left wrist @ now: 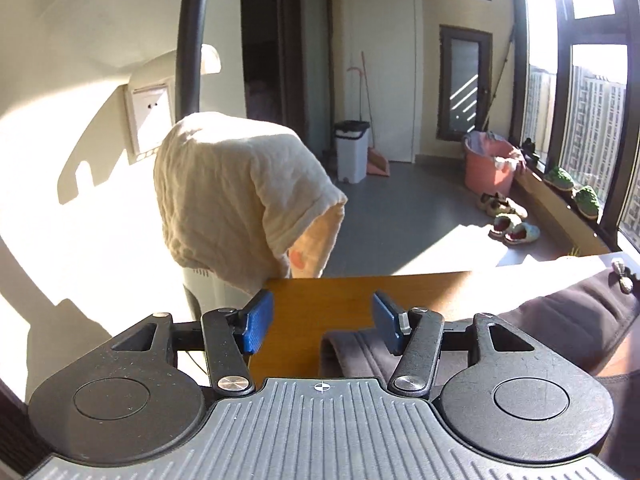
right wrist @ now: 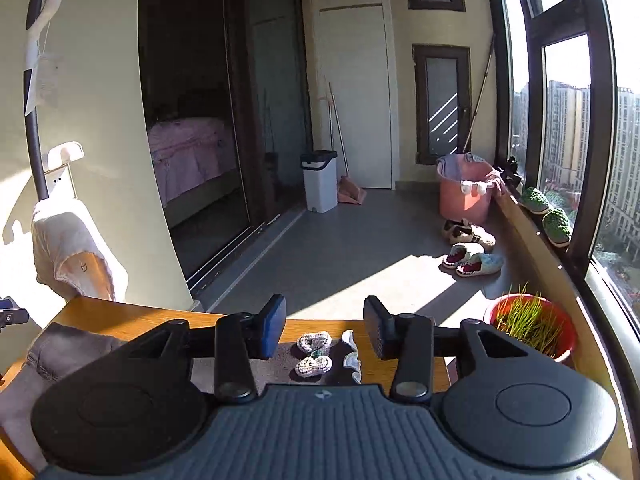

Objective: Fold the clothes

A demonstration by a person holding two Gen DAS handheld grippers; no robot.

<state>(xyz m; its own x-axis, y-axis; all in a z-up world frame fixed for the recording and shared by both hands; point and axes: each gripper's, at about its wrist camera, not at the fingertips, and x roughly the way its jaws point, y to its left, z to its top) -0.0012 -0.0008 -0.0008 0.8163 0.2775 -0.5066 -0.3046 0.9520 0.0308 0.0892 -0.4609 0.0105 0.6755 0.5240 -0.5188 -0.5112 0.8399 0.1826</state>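
Note:
A dark grey garment [left wrist: 520, 328] lies on the wooden table [left wrist: 320, 304]; in the right wrist view it [right wrist: 68, 348] spreads across the table [right wrist: 132, 316], with small crocheted decorations [right wrist: 314, 354] on it. My left gripper [left wrist: 322, 322] is open and empty, hovering over the garment's left end near the table's far left corner. My right gripper [right wrist: 324, 330] is open and empty, above the decorated part of the garment. The tip of the left gripper [right wrist: 10, 314] shows at the far left edge of the right wrist view.
A cream towel [left wrist: 240, 200] hangs over a stand just beyond the table's left corner. A red pot of grass [right wrist: 532, 326] stands at the table's right. On the floor beyond are a white bin [right wrist: 319, 180], a pink basket [right wrist: 466, 192] and slippers [right wrist: 472, 260].

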